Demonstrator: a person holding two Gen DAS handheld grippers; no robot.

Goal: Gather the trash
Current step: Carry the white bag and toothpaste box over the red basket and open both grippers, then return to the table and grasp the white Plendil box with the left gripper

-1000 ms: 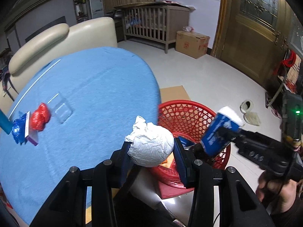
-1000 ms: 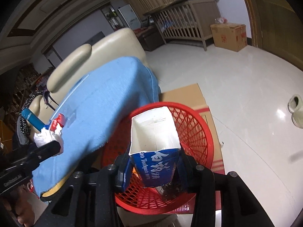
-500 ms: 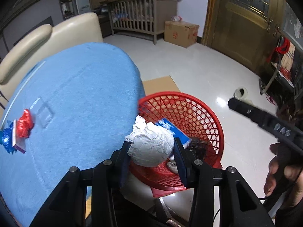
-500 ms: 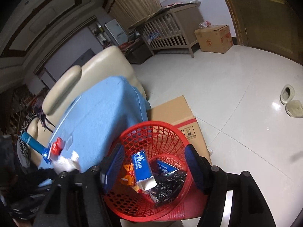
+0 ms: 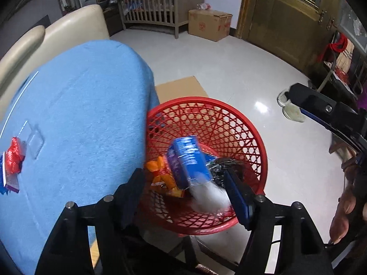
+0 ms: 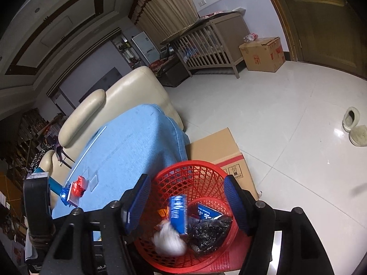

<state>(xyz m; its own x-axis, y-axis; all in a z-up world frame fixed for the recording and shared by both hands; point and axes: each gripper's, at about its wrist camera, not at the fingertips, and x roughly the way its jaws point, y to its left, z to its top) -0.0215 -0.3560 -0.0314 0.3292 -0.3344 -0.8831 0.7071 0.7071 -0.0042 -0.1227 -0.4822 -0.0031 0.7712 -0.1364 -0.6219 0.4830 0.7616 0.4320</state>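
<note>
A red mesh basket (image 5: 231, 123) (image 6: 195, 171) stands beside the blue table (image 5: 80, 114) (image 6: 133, 142). In it lie a blue toothpaste box (image 5: 188, 158) (image 6: 177, 213), an orange wrapper (image 5: 160, 176), black plastic (image 6: 208, 229) and a blurred white paper ball (image 5: 208, 197) (image 6: 169, 243). My left gripper (image 5: 185, 197) is open and empty above the basket. My right gripper (image 6: 185, 204) is open and empty above it too. A red and blue wrapper bundle (image 5: 12, 160) (image 6: 74, 189) lies on the table's far left.
A flat cardboard box (image 6: 220, 146) lies on the floor behind the basket. A cream sofa (image 5: 57, 34) stands past the table. A wooden crib (image 5: 160, 11), a carton (image 5: 209, 24) and slippers (image 6: 353, 126) stand on the white tiled floor.
My left gripper opened and the white paper ball dropped into the basket. One second ago my right gripper held the toothpaste box; it lies in the basket now.
</note>
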